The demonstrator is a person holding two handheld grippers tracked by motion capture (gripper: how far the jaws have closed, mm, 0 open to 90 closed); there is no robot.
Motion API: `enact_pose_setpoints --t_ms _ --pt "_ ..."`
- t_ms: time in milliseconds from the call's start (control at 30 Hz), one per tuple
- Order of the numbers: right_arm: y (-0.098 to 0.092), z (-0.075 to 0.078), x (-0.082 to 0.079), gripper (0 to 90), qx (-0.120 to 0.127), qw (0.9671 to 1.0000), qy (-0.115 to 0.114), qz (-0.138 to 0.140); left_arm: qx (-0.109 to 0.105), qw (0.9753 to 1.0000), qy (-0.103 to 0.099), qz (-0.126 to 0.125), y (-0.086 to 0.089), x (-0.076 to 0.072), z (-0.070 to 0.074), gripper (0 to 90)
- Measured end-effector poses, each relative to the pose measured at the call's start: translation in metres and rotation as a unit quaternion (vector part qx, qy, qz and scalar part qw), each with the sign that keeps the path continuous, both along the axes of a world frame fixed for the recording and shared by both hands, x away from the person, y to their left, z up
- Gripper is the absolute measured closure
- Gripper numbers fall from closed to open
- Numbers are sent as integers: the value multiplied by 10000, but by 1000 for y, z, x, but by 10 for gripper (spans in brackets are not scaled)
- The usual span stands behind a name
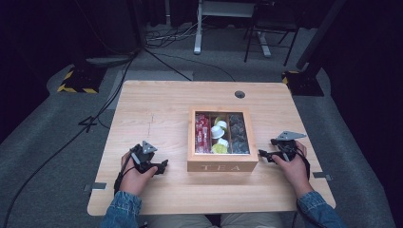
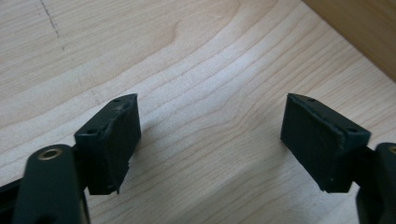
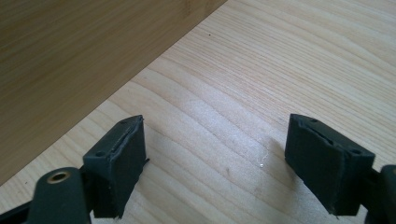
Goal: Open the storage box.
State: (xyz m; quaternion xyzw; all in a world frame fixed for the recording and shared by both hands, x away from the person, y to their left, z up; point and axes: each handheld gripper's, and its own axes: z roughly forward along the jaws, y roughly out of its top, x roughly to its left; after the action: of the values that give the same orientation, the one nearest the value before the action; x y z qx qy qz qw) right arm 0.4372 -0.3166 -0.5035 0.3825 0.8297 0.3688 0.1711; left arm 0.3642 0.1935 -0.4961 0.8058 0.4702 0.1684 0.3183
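Note:
A wooden box marked TEA (image 1: 222, 166) stands in the middle of the table with a clear lid; red packets, white and yellow pods and dark packets show inside. My left gripper (image 1: 163, 166) rests on the table just left of the box, open, nothing between its jaws (image 2: 210, 135). The box's side (image 2: 359, 28) shows at the top right of the left gripper view. My right gripper (image 1: 264, 155) rests just right of the box, open and empty (image 3: 215, 149). The box wall (image 3: 74, 60) takes up the upper left of the right gripper view.
The light wood table (image 1: 157, 109) has a cable hole (image 1: 240, 94) near its far edge. Cables run over the grey floor beyond, with a desk leg (image 1: 197, 28) and a chair base (image 1: 266, 42) farther back.

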Motion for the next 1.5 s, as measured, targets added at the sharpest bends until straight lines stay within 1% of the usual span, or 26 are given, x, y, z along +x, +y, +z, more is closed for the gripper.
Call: enact_pose_setpoints --t_ms 33,67,100,167,200,267,367,467,600,700,733,767,833,867,900,933,967,1033,1067,1133,1267,1300,1333,1400,1433,1500 --pt "0 0 0 204 0 10000 -2 0 -17 10000 -27 -2 -1 -1 2 210" --pt "0 0 0 204 2 10000 -1 0 22 10000 -64 -37 -1 -1 6 210" --pt "0 0 0 204 2 10000 -1 0 22 10000 -64 -37 -1 -1 6 210" --pt "0 0 0 204 2 10000 -2 0 -13 9999 -118 -68 -3 -4 15 212" --pt "0 0 0 204 3 10000 -2 -1 -13 9999 -118 -68 -3 -4 15 213" --pt "0 0 0 204 4 10000 -1 0 7 9998 -124 -128 -5 -6 23 214" --pt "0 0 0 204 2 10000 0 0 -4 9998 -104 -157 -8 -8 27 217" --pt "0 0 0 204 1 10000 -1 0 20 9997 -129 -200 -10 -10 33 220" --pt "0 0 0 204 -3 10000 -1 -4 -49 9995 -140 -272 -14 -12 41 222" --pt "0 0 0 204 -4 10000 -2 -3 -57 9992 -122 -387 -23 -15 48 231" --pt "0 0 0 204 -5 10000 -1 -3 -57 9992 -122 -387 -23 -15 48 234" --pt "0 0 0 204 -5 10000 -1 -3 -65 9987 -135 -495 -28 -17 51 234" --pt "0 0 0 204 -4 10000 -1 -3 -177 9974 -150 -683 -37 -21 58 236" --pt "0 0 0 204 -5 10000 -2 -3 -162 9969 -162 -758 -39 -22 60 236" --pt "0 0 0 204 -5 10000 -1 -3 -201 9967 -154 -768 -42 -24 62 236" --pt "0 0 0 204 -5 10000 -2 -3 -189 9963 -183 -821 -43 -25 63 238" --pt "0 0 0 204 -5 10000 -1 -2 -249 9960 -179 -842 -46 -26 65 237" --pt "0 0 0 204 -5 10000 -2 -2 -291 9935 -269 -1065 -50 -28 67 235" --pt "0 0 0 204 -4 10000 -2 -3 -296 9916 -333 -1215 -52 -29 67 231" --pt "0 0 0 204 3 10000 -2 1 -300 9889 -347 -1412 -58 -31 67 230" --pt "0 0 0 204 3 10000 -1 0 -254 9866 -358 -1569 -69 -34 63 226" --pt "0 0 0 204 3 10000 0 0 -262 9850 -390 -1660 -72 -34 61 227" --pt "0 0 0 204 -6 10000 0 -2 -264 9842 -388 -1707 -75 -35 59 227" --pt "0 0 0 204 2 10000 -1 0 -222 9844 -299 -1717 -80 -35 55 239" --pt "0 0 0 204 2 10000 -1 0 -222 9844 -299 -1717 -80 -35 55 241" --pt "0 0 0 204 1 10000 -1 0 -202 9852 -201 -1690 -84 -35 50 243"
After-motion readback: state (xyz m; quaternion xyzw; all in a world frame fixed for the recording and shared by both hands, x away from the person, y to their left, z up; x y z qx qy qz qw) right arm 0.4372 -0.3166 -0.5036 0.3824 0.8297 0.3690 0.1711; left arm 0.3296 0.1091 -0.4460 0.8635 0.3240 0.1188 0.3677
